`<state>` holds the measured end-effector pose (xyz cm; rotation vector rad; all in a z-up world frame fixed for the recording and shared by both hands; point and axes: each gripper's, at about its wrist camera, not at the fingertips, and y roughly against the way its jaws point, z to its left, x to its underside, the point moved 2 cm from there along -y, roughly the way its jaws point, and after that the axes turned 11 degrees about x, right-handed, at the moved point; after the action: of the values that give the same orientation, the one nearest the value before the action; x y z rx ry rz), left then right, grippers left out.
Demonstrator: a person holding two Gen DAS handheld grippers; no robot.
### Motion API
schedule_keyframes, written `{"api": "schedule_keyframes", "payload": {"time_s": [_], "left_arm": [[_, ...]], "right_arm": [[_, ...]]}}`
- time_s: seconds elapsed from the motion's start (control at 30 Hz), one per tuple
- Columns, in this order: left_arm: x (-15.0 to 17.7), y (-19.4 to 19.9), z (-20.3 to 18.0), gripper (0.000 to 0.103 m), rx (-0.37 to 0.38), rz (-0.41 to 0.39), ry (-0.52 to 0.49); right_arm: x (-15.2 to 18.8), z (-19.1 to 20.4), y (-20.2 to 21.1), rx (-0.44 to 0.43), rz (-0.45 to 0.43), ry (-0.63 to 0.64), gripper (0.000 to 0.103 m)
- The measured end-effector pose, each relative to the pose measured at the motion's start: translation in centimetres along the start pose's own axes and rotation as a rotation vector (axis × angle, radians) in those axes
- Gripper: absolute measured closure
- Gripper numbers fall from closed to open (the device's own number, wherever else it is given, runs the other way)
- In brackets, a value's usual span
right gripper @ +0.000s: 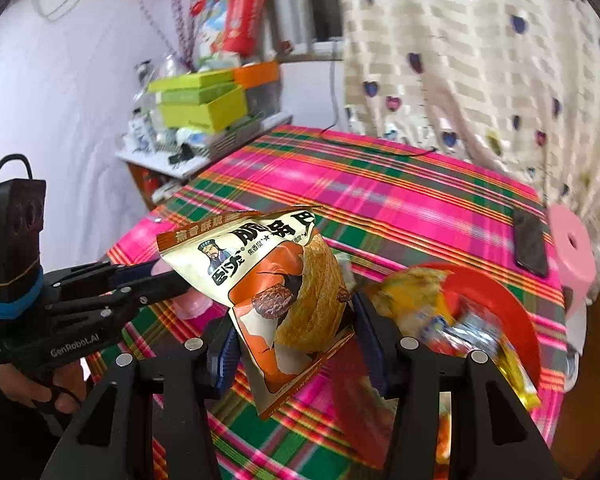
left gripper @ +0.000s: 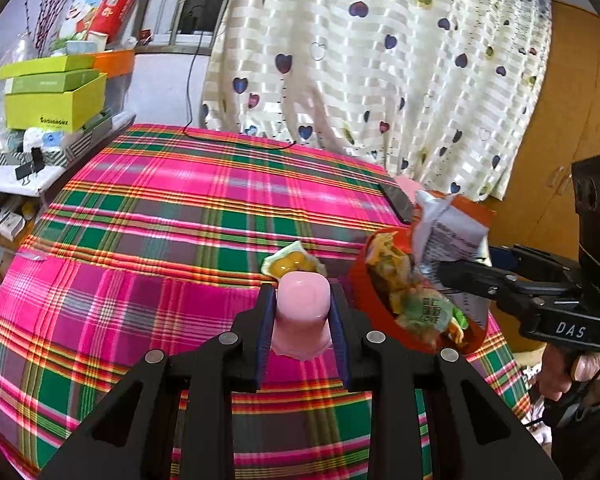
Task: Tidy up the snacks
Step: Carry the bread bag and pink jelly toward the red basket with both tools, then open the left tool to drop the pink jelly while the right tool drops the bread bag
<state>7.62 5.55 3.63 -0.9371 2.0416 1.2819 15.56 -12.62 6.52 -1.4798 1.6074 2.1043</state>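
Left gripper (left gripper: 302, 312) clenched on pink cup (left gripper: 303, 312), cup upright between the pads, above the plaid cloth (left gripper: 180, 208). Right gripper (right gripper: 296, 328) grasping snack bag (right gripper: 284, 288), bag sticking up past the tips. Red bowl (right gripper: 512, 308) of snacks at 3 o'clock of the bag. Yellow packet (left gripper: 290, 265) on cloth at 12 o'clock of the cup.

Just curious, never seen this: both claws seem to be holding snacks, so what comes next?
Probably the right gripper lowers its snack bag into the red bowl beside it, since other snacks already sit there; the left gripper holds a pink jelly cup.
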Motion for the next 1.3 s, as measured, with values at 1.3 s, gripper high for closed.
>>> {"api": "schedule_keyframes", "payload": {"time_s": [1.3], "left_arm": [[-0.8,-5.4,-8.5,0.076,0.154,0.098,-0.145]], "right_arm": [[7.3,-10.6,4.9,0.18,0.027,-0.216,0.053]]}}
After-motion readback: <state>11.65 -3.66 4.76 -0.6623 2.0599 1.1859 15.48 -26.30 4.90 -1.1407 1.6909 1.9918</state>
